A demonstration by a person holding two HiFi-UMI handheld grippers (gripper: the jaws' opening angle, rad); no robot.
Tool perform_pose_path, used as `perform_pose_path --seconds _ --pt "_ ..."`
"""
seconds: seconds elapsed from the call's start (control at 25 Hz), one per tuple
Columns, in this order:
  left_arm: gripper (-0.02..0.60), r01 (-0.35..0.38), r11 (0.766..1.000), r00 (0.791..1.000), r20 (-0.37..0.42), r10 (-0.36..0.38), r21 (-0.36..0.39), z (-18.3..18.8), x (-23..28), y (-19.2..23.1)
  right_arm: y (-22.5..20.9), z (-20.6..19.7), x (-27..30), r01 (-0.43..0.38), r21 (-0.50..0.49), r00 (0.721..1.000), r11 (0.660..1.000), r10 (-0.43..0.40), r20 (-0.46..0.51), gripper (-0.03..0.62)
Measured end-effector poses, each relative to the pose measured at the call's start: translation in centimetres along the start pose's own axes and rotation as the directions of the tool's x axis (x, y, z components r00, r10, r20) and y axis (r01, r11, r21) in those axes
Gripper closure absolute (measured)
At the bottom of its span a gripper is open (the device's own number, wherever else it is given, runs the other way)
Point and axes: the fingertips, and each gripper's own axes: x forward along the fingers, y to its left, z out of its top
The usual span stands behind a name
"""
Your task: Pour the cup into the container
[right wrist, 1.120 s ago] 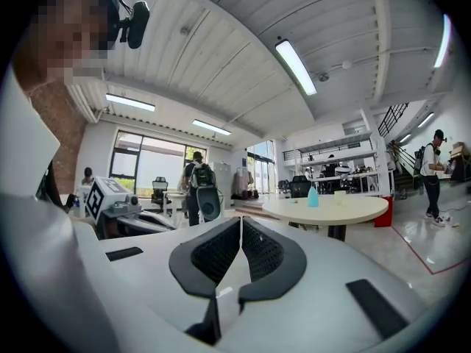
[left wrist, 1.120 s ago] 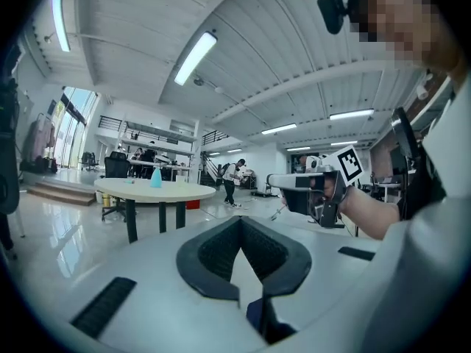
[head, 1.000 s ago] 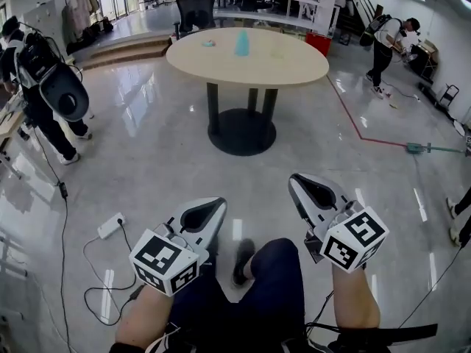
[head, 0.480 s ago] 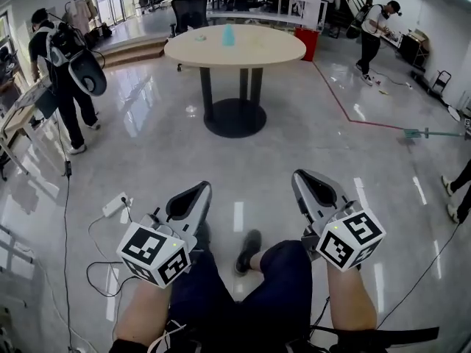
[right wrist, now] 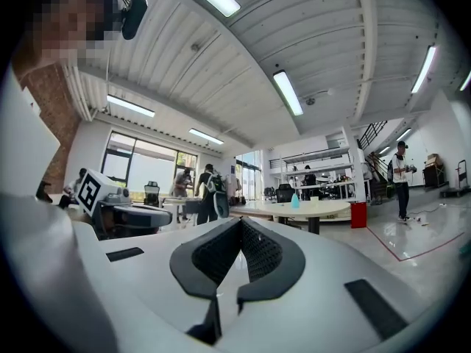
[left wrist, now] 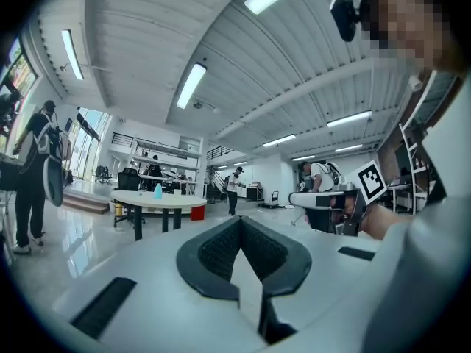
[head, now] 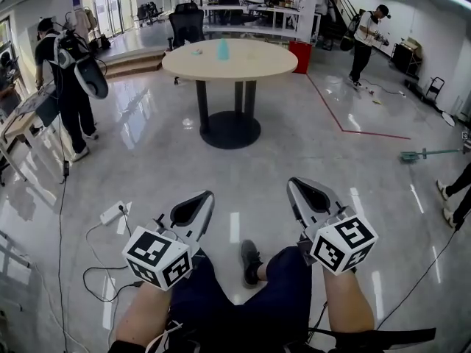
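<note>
A round beige table (head: 228, 59) stands far ahead on the glossy floor. On it are a light-blue cup-like thing (head: 222, 48) and a small pale item (head: 196, 50), too small to tell what it is. My left gripper (head: 200, 199) and right gripper (head: 294, 186) are held low over my legs, far from the table. Both are shut with nothing between the pads. In the left gripper view the left gripper (left wrist: 241, 223) points toward the table (left wrist: 158, 199) and the blue thing (left wrist: 157, 190). The right gripper (right wrist: 241, 223) faces the table (right wrist: 294, 209) too.
A person with a backpack (head: 70, 72) stands at the left beside a desk (head: 18, 120). Another person (head: 366, 35) is at the far right. A power strip with cables (head: 112, 213) lies on the floor at the left. A red bin (head: 299, 56) and an office chair (head: 185, 24) stand behind the table.
The head view has swung, so the table now sits higher and more to the left. The backpack person has stepped further into view. Both grippers stay shut and low.
</note>
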Motion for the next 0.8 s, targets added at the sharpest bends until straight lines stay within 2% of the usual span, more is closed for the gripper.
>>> perform_pose_path --seconds 0.4,0.8 --pt "0.583 -0.026 1.0 1.0 0.008 0.026 -0.014 -0.3 0.6 2.4 -0.6 -0.7 1.5 0.012 -0.005 1.0 1.0 -0.012 0.0 0.589" --pt "0.583 -0.038 0.999 0.999 0.011 0.038 -0.012 0.2 -0.4 2.5 -0.3 -0.1 1.0 0.016 -0.005 1.0 1.0 -0.016 0.006 0.589"
